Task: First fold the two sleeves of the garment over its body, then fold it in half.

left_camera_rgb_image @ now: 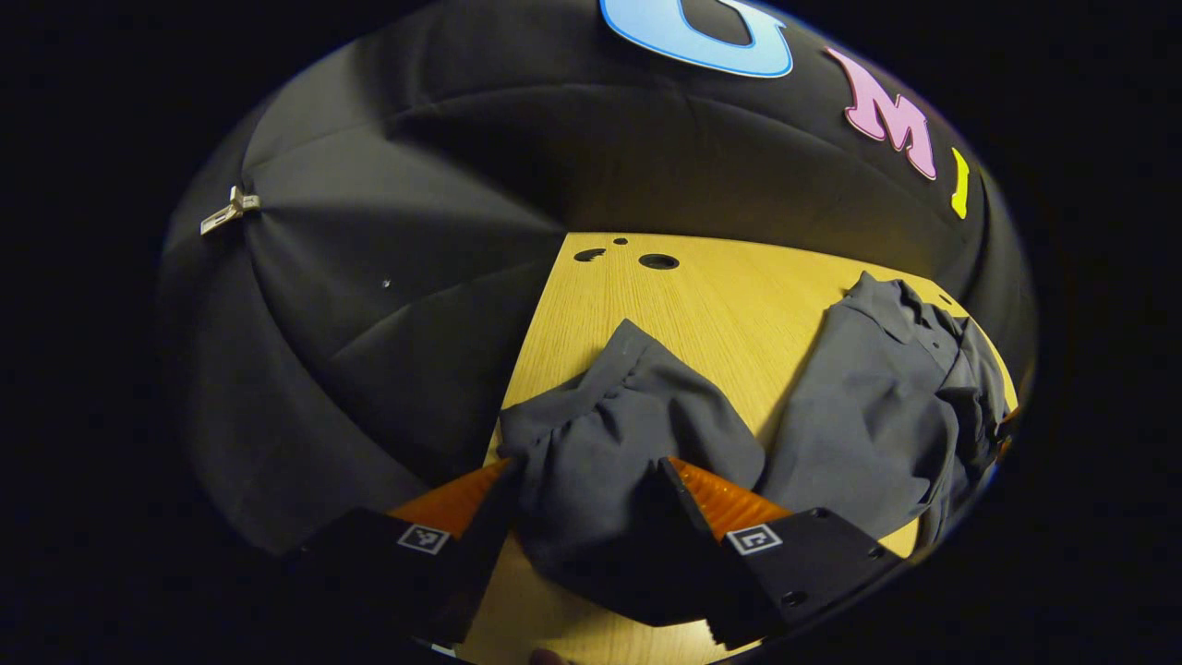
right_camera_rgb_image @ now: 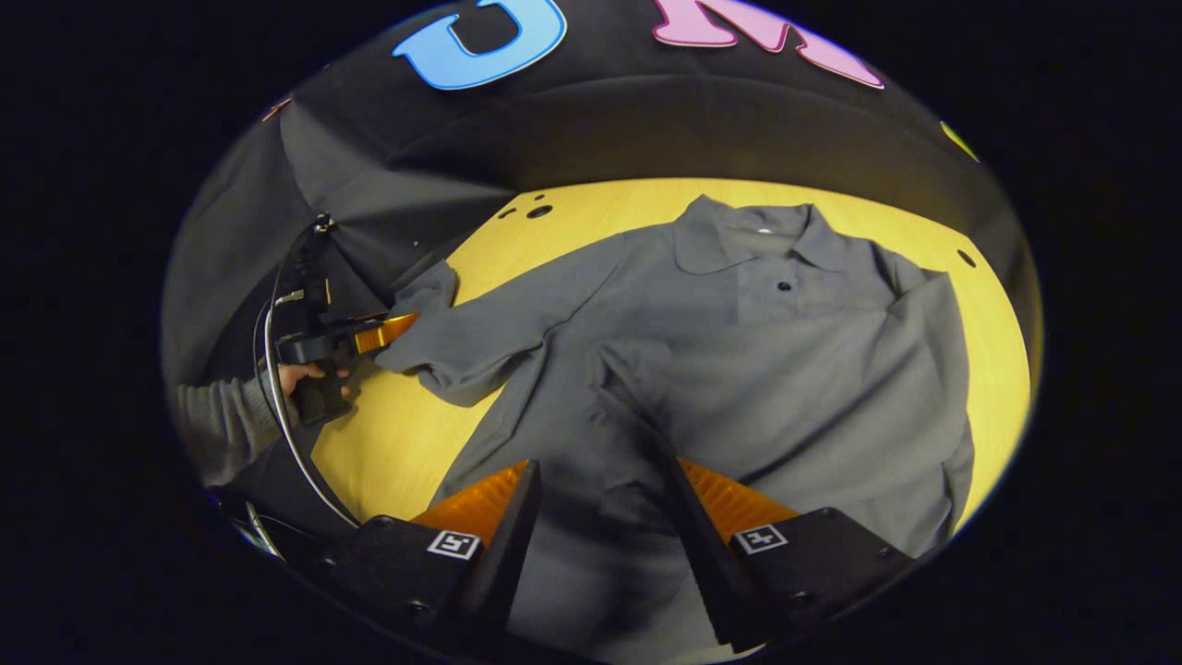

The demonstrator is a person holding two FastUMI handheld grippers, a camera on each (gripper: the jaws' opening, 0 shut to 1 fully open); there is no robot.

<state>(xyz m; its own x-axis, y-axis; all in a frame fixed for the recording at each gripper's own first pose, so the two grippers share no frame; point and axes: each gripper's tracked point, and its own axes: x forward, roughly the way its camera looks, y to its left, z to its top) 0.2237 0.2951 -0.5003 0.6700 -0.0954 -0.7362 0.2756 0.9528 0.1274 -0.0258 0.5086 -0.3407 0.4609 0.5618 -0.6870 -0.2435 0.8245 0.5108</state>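
Note:
A grey collared shirt [right_camera_rgb_image: 739,369] lies front up on the wooden table [right_camera_rgb_image: 397,443], collar [right_camera_rgb_image: 748,231] toward the far wall. Its left sleeve [right_camera_rgb_image: 462,342] stretches out sideways. My left gripper [left_camera_rgb_image: 582,480] stands open, with the bunched end of that sleeve [left_camera_rgb_image: 609,416] lying between its fingers. In the right gripper view, a hand [right_camera_rgb_image: 300,374] holds the left gripper [right_camera_rgb_image: 392,328] at the cuff. The shirt's other sleeve lies folded across the body. My right gripper [right_camera_rgb_image: 600,480] hovers open over the shirt's lower body, holding nothing.
The table [left_camera_rgb_image: 702,296] has a few round holes [left_camera_rgb_image: 657,261] near its far left corner, and black cloth walls close in behind and to the left. A cable [right_camera_rgb_image: 277,397] loops from the left gripper down past the table's near left edge.

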